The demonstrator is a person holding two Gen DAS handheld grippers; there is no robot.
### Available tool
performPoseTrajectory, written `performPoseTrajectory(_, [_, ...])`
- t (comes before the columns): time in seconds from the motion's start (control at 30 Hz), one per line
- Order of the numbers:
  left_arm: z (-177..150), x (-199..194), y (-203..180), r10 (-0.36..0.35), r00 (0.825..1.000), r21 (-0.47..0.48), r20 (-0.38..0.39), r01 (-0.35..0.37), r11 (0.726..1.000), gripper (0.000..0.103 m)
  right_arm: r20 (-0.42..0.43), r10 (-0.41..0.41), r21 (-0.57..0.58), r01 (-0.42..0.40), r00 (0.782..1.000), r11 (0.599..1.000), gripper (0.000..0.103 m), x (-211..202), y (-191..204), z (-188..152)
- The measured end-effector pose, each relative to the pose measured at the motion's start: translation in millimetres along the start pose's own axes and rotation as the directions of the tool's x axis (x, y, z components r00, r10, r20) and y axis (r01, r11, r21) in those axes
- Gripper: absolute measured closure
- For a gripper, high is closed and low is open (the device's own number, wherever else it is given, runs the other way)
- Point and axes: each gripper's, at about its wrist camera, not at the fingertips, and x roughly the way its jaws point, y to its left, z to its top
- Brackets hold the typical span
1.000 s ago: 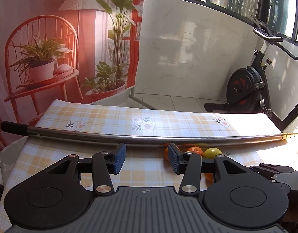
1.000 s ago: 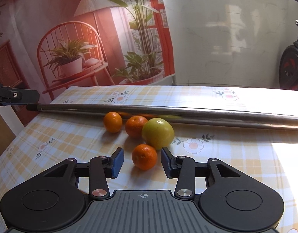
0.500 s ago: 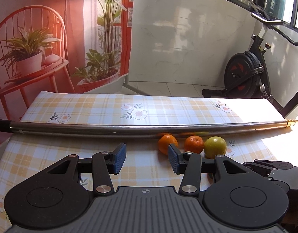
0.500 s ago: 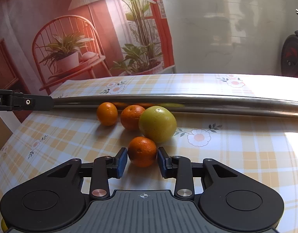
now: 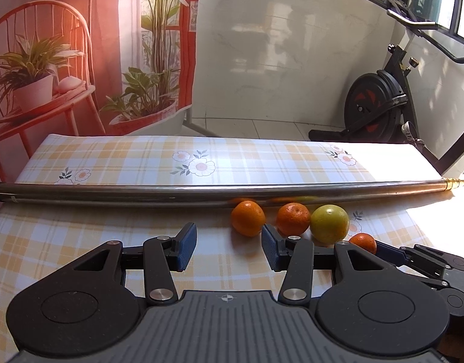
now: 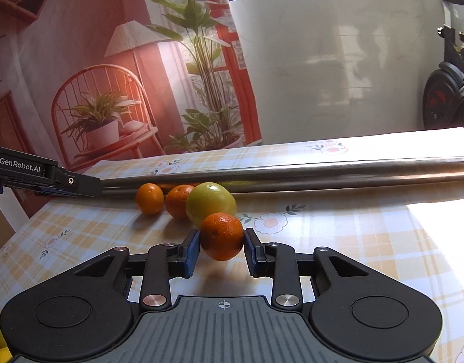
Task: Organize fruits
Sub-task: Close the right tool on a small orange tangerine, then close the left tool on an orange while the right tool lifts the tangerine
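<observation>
Now the small dark-orange mandarin (image 6: 221, 236) sits clamped between the right gripper's (image 6: 221, 249) blue pads, above the yellow-checked floral tablecloth (image 6: 353, 242). Just beyond it lie a round yellow-green fruit (image 6: 210, 207) and two more orange mandarins (image 6: 149, 198), beside a long steel tube (image 6: 322, 174). The left gripper (image 5: 229, 246) stands wide, empty, nearest the leftmost mandarin.

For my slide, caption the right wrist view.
Right gripper clamps a small orange beside a green fruit near a metal pole.
</observation>
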Motion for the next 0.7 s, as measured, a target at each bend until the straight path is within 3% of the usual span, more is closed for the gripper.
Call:
performPoseTrajectory(0.3, [2,19,-14,0.004,1.000,0.021,-0.008,-0.004,1.000,0.053,0.026,-0.029,0.117,0.026,0.999,0.993,0.074,-7,-26,-4])
performPoseTrajectory(0.7, [17,64,-3,-0.002,0.997,-0.121,-0.075,-0.007,0.993,0.054,0.007,0.018,0.144,-0.019,1.000,0.989,0.074,-1,-32,-5])
